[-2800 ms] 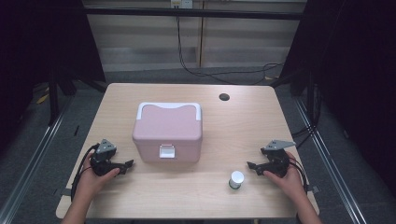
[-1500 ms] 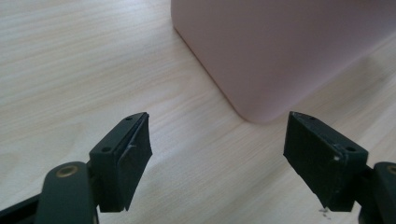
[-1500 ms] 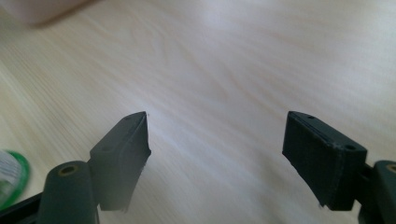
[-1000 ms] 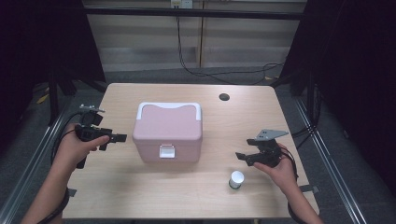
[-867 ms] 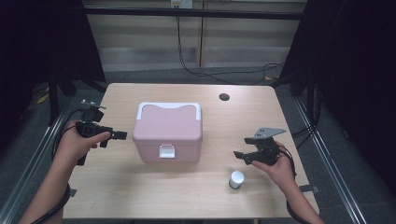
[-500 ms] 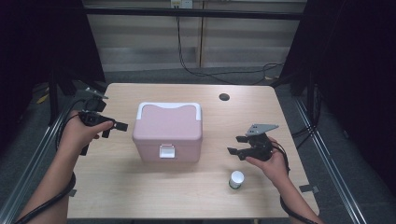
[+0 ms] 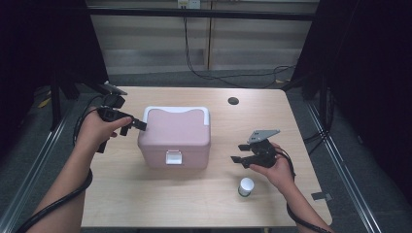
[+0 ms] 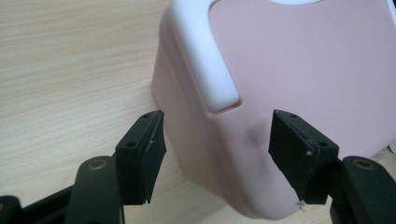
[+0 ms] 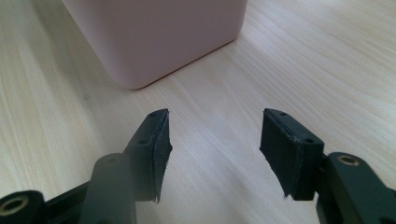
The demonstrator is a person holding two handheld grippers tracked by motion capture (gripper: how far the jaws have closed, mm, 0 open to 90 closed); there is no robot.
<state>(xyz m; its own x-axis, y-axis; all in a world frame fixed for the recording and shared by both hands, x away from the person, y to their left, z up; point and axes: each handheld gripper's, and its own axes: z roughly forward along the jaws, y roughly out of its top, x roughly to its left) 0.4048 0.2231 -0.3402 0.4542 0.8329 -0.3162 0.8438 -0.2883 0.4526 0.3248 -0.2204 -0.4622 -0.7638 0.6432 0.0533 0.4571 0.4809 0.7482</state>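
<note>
A pink plastic cooler box with a white carry handle folded flat on its lid [image 7: 176, 133] stands at the middle of the pale wooden table [image 7: 145, 204], its white front latch facing the near edge. In the high view the left gripper [image 7: 136, 125] is held at the box's upper left corner, just beside the lid, while the right gripper [image 7: 239, 154] hovers over bare wood to the right of the box, apart from it. A small white-capped round bottle [image 7: 246, 186] stands near the right hand, closer to the near edge, and a dark round hole [image 7: 233, 101] sits in the tabletop at the far side. The left gripper view adds what the high view cannot settle: the left gripper [image 8: 215, 154] has its jaws fairly wide, straddling the box's rounded corner below the end of the white handle [image 8: 205, 60], with a gap showing at each pad, so nothing is gripped; these jaws have just been closing. The right gripper view shows the right gripper [image 9: 215, 149] with jaws also apart and just been closing, nothing but tabletop between them, and the box's lower corner [image 9: 154, 37] farther off ahead.
</note>
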